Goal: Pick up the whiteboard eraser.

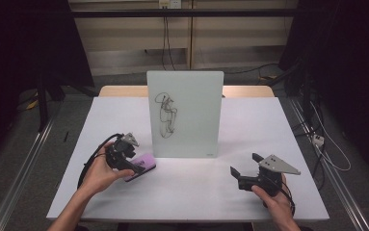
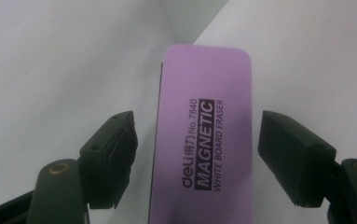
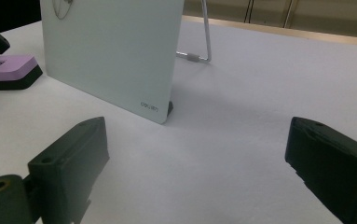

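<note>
From the high view, a white table (image 1: 187, 192) carries an upright whiteboard (image 1: 186, 114) near its middle, with a black scribble (image 1: 166, 114) on the board's left part. A purple eraser (image 1: 142, 166) lies flat on the table just near and left of the board's lower left corner. The left gripper (image 1: 133, 166), held in the person's left hand (image 1: 100, 171), sits right over the eraser's near end. The right gripper (image 1: 243, 166), held in the right hand (image 1: 273, 199), is at the near right of the table, well apart from the board, with its jaws spread wide. In the left gripper view, the eraser (image 2: 202, 140) lies between the two black jaws, which stand open on either side with a gap to each, not touching it; its label reads "MAGNETIC WHITE BOARD ERASER". In the right gripper view, the jaws are wide apart over bare table, the whiteboard (image 3: 111, 56) stands ahead on its wire stand (image 3: 199, 51), and the eraser (image 3: 8, 70) lies at the far left.
</note>
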`<state>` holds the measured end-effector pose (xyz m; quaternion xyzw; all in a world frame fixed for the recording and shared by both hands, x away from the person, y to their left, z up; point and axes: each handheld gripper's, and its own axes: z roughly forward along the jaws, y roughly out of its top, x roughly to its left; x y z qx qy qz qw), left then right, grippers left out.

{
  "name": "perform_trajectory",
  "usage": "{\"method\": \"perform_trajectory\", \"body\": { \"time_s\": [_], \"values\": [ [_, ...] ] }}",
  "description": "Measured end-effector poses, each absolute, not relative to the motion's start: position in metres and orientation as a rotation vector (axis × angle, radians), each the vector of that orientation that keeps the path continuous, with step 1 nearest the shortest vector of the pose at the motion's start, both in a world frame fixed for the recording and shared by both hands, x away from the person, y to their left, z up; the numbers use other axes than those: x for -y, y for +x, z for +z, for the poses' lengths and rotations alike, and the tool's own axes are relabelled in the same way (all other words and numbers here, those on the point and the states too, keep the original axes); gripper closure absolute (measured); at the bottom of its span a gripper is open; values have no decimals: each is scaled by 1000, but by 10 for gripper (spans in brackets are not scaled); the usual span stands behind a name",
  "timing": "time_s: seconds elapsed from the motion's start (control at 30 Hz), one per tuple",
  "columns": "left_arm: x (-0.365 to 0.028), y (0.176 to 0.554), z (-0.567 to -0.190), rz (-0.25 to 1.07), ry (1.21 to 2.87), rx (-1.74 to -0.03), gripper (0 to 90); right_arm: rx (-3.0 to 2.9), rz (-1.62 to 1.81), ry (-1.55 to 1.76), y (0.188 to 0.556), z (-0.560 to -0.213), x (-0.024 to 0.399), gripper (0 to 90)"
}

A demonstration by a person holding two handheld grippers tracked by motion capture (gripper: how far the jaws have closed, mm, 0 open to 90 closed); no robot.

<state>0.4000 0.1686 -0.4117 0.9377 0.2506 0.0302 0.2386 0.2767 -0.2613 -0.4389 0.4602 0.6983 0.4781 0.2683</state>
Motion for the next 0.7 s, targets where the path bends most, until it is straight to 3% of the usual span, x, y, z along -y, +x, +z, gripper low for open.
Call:
{"method": "perform_trajectory", "body": {
  "time_s": [0.7],
  "values": [
    [-163, 399, -421, 81, 2625, -638, 408, -1880, 1292, 1237, 275, -438, 262, 53]
  ]
}}
